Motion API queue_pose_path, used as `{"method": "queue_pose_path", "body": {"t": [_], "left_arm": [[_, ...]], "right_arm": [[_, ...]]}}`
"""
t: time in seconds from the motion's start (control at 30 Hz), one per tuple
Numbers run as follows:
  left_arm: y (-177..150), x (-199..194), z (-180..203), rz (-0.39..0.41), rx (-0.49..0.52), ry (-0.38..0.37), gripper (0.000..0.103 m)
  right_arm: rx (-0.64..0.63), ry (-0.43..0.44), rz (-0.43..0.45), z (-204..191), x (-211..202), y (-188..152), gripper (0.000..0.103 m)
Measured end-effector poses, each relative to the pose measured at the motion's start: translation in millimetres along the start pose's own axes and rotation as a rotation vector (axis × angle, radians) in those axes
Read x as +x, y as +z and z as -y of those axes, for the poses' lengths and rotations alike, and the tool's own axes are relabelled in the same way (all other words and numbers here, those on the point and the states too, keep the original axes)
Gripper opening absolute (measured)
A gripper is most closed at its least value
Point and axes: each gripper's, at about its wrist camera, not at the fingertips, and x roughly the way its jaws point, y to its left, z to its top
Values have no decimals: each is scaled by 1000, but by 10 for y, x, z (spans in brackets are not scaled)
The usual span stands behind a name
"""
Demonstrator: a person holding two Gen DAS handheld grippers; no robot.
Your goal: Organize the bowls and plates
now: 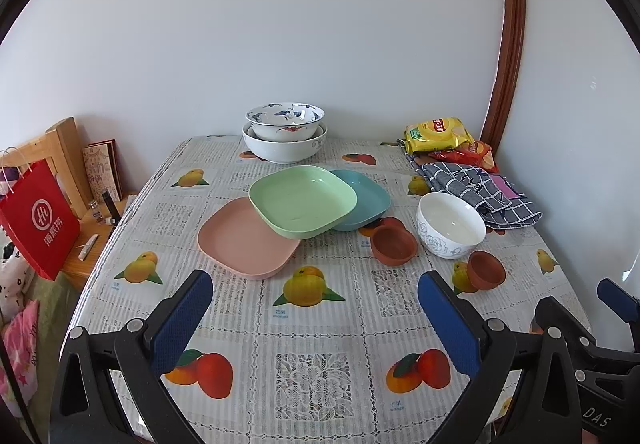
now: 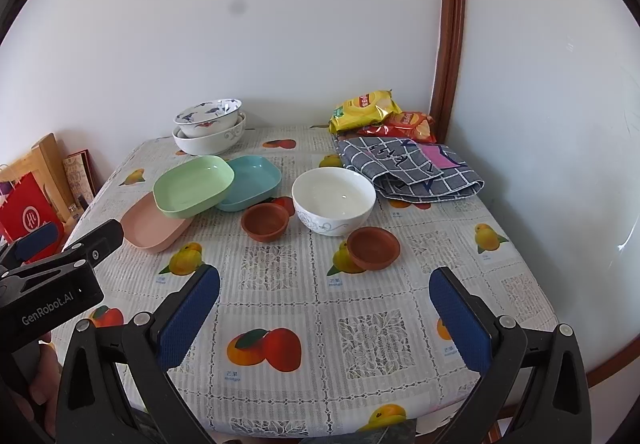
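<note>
A green square plate (image 1: pixel 302 200) (image 2: pixel 193 186) lies tilted on top of a pink plate (image 1: pixel 244 238) (image 2: pixel 150 226) and a teal plate (image 1: pixel 366 200) (image 2: pixel 252 182). A white bowl (image 1: pixel 450 224) (image 2: pixel 334 200) stands to their right, with two small brown clay bowls (image 1: pixel 394 244) (image 1: pixel 486 270) (image 2: pixel 264 222) (image 2: pixel 373 247) beside it. A blue-patterned bowl (image 1: pixel 285 120) (image 2: pixel 208 116) sits nested in a larger white bowl (image 1: pixel 284 146) (image 2: pixel 208 138) at the back. My left gripper (image 1: pixel 316 324) and right gripper (image 2: pixel 324 320) are open and empty above the table's front.
The table (image 1: pixel 312 376) has a fruit-print cloth. Snack bags (image 1: pixel 436 134) (image 2: pixel 364 110) and a checked cloth (image 1: pixel 480 192) (image 2: pixel 408 168) lie at the back right. A red paper bag (image 1: pixel 38 220) and a wooden stand (image 1: pixel 64 160) are left of the table. Walls close the back and right.
</note>
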Motion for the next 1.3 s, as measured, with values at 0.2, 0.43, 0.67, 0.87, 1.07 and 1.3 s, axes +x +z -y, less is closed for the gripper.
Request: {"method": "queue_pose_path", "body": {"t": [0.2,0.43,0.67,0.87,1.07,1.3], "left_arm": [[0,1,2,3,1,-2,103],[-3,-1,0,3,-1,-1,103],[-4,-3,12,9,-2,-7,103],[17,68,-1,0,10,-8,103],[58,173,-49,-10,-3,-16,103],[86,367,-70,-42,-4,-20,103]], "right_arm": [[1,1,-1,-6,-10,-4,103],[4,2,-1,-6,-18,-5,103],[7,-6,1,-19,13,-12,103],[-11,-10,11,-33,85,2,103],[45,34,-9,16,214,60,103],[57,24,-13,4,342,123,103]]}}
